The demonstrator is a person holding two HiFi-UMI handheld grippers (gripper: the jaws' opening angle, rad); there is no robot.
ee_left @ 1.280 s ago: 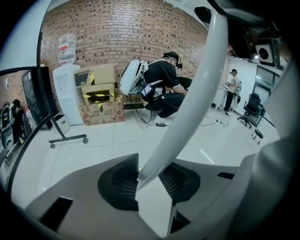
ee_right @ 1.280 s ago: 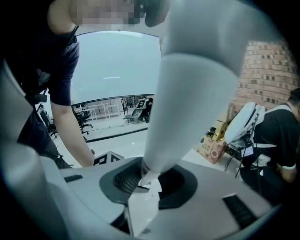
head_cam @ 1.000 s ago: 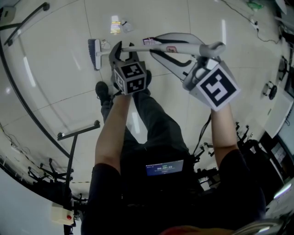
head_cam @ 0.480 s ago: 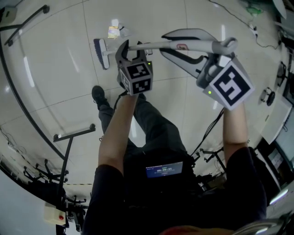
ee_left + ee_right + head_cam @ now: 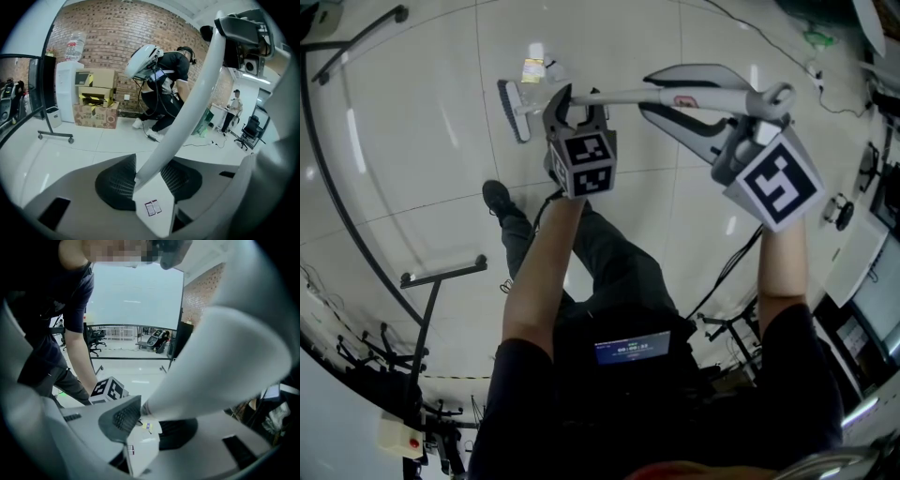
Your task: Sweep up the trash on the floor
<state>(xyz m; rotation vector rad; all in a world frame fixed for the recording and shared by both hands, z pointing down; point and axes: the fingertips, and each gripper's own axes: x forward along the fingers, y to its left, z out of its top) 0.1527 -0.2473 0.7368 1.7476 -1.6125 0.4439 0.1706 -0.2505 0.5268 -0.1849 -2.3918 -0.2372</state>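
Broom (image 5: pixel 628 94) handle pinched by left gripper (image 5: pixel 574 101) and right gripper (image 5: pixel 752 117), jaws just easing wider; trash (image 5: pixel 532 66) beside brush head (image 5: pixel 513 110).

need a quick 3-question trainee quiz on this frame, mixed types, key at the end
1. Multiple choice: what is between the jaws of the left gripper? A) a cloth B) the handle of the broom C) nothing
2. True or false: the trash is already in the dustpan.
3. Short answer: which is nearer the trash, the broom's bristle head or the dustpan?
Key: 1 B, the white handle sits between them; the jaws have just been opening. 2 false, the trash lies on the floor beyond the bristle head. 3 the bristle head.
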